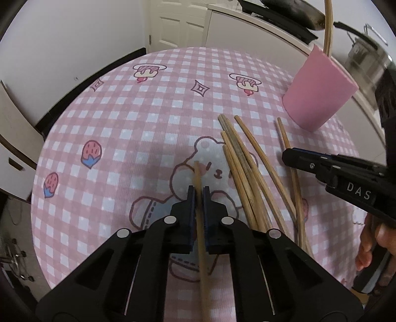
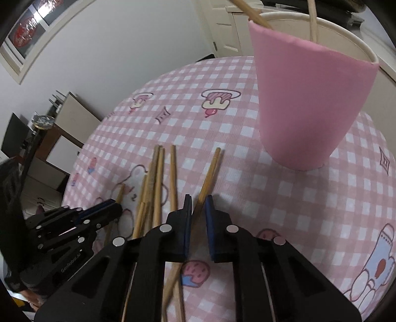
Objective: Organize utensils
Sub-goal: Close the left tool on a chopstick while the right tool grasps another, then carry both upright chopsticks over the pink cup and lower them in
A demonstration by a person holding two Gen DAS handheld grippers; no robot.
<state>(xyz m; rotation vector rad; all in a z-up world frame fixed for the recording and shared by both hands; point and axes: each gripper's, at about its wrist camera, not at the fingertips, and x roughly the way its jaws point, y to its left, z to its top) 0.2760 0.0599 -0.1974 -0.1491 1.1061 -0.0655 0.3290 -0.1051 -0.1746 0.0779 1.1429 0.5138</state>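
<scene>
Several bamboo chopsticks (image 1: pixel 250 173) lie loose on the pink checked tablecloth (image 1: pixel 123 123); they also show in the right wrist view (image 2: pixel 158 188). A pink cup (image 1: pixel 319 91) stands at the far right with chopsticks standing in it; it fills the upper right of the right wrist view (image 2: pixel 307 109). My left gripper (image 1: pixel 198 192) is shut on one chopstick (image 1: pixel 201 237) and holds it above the cloth. My right gripper (image 2: pixel 198 201) has its jaws a little apart around a chopstick (image 2: pixel 209 173) that lies on the cloth, not clamped.
White cabinets (image 1: pixel 247 27) and a door (image 1: pixel 178 22) stand behind the table. A metal pot (image 1: pixel 366 54) sits at the far right. Low furniture (image 2: pixel 61 128) stands left of the table. A hand (image 1: pixel 376 242) holds the right gripper.
</scene>
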